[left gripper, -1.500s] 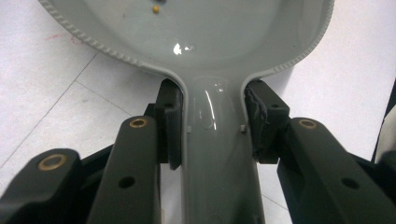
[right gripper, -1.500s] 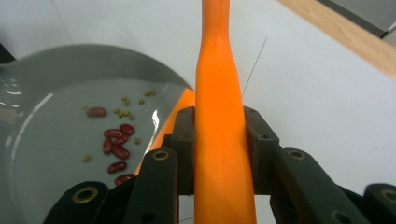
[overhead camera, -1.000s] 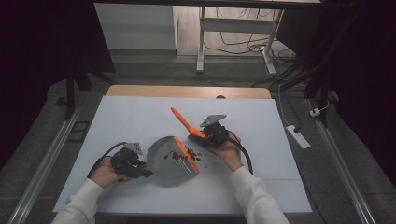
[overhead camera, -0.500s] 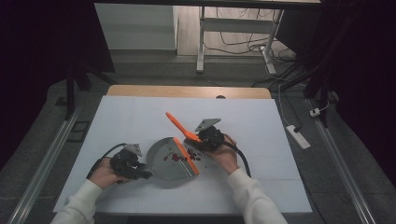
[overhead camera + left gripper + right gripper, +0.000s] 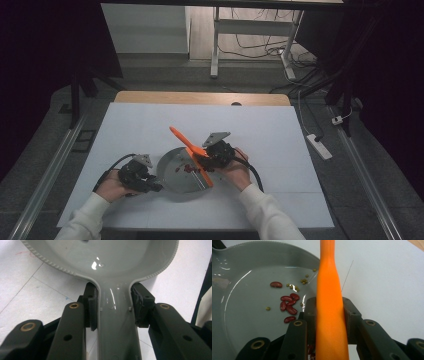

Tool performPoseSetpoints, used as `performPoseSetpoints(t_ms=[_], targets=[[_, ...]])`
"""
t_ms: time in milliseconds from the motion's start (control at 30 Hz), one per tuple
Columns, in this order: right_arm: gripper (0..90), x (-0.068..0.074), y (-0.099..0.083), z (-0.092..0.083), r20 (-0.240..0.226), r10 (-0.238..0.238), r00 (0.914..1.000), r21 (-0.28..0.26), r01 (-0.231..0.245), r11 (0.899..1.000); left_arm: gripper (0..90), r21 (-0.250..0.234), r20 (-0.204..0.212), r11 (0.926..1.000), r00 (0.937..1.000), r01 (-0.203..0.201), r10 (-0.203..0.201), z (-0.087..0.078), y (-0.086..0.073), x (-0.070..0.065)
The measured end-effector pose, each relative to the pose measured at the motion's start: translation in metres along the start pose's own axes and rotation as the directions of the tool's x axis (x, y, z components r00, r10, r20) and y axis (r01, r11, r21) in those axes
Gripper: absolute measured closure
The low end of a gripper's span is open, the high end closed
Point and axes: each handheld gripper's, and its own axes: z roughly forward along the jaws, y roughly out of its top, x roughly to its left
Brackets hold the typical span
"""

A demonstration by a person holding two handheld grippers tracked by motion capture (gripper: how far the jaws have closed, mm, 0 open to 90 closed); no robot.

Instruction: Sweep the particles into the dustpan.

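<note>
From the high view, a grey round dustpan-like plastic pan [image 5: 177, 172] sits near the front edge of the white table [image 5: 280, 145], with the left gripper [image 5: 150, 186] clamped on its handle, probably to keep it from sliding. The right gripper [image 5: 204, 162] pinches an orange plastic scraper [image 5: 192, 152] slanted over the pan.

Left gripper view: the pads [image 5: 91, 306] squeeze the grey handle [image 5: 115, 322] from both sides.

Right gripper view: the pads grip the orange scraper [image 5: 329, 302] mid-handle, I'd guess for sweeping the red kidney beans [image 5: 288, 305] and small green beans [image 5: 304, 280] lying in the pan. No readable writing anywhere.

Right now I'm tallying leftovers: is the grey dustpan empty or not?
Not empty: red beans and small green ones lie scattered inside the grey dustpan.
</note>
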Motion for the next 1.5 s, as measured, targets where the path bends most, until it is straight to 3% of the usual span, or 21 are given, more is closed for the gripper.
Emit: performPoseSetpoints(t_ms=[67, 167, 233, 300, 600, 867, 1033, 1133, 1233, 1500], targets=[[70.0, 0.001, 0.001, -0.001, -0.008, -0.004, 1.0000, -0.009, 0.004, 1.000, 62.1, 0.000, 0.001, 1.0000, 1.0000, 0.001, -0.001, 0.000, 0.000, 0.000], [70.0, 0.003, 0.004, -0.005, -0.075, 0.001, 0.9972, -0.042, -0.004, 0.999, 62.1, -0.001, 0.001, 1.0000, 1.0000, 0.001, -0.001, 0.001, 0.000, -0.001], [70.0, 0.006, 0.007, -0.007, -0.084, -0.041, 0.9957, -0.059, 0.036, 0.998, 62.1, 0.003, 0.002, 1.0000, 1.0000, -0.002, 0.002, 0.002, 0.000, -0.001], [70.0, 0.005, 0.008, -0.010, -0.080, -0.036, 0.9962, -0.078, 0.029, 0.996, 62.1, 0.007, 0.000, 1.0000, 1.0000, -0.004, 0.004, 0.002, 0.001, -0.001], [70.0, -0.013, 0.000, -0.032, 0.017, 0.022, 0.9996, -0.090, -0.021, 0.996, 62.1, -0.003, -0.003, 1.0000, 1.0000, -0.001, 0.001, 0.002, 0.000, -0.002], [70.0, -0.008, -0.008, -0.040, 0.054, 0.027, 0.9982, -0.055, -0.024, 0.998, 62.0, -0.005, 0.000, 1.0000, 1.0000, -0.004, 0.004, 0.003, -0.001, -0.003], [70.0, -0.009, -0.011, -0.049, 0.105, 0.072, 0.9919, -0.047, -0.067, 0.997, 62.0, -0.008, 0.007, 0.9999, 0.9999, -0.007, 0.007, 0.002, -0.002, -0.003], [70.0, -0.012, -0.017, -0.054, 0.109, 0.127, 0.9859, -0.059, -0.121, 0.991, 62.0, -0.009, 0.010, 0.9999, 0.9999, -0.005, 0.005, 0.002, -0.002, -0.003], [70.0, -0.013, -0.025, -0.054, 0.116, 0.144, 0.9827, -0.044, -0.140, 0.989, 62.0, -0.009, 0.007, 0.9999, 1.0000, -0.005, 0.005, 0.002, -0.002, -0.003], [70.0, -0.015, -0.039, -0.043, 0.123, 0.122, 0.9848, 0.020, -0.126, 0.992, 62.0, -0.007, 0.002, 1.0000, 1.0000, -0.004, 0.004, 0.002, -0.002, -0.004]])
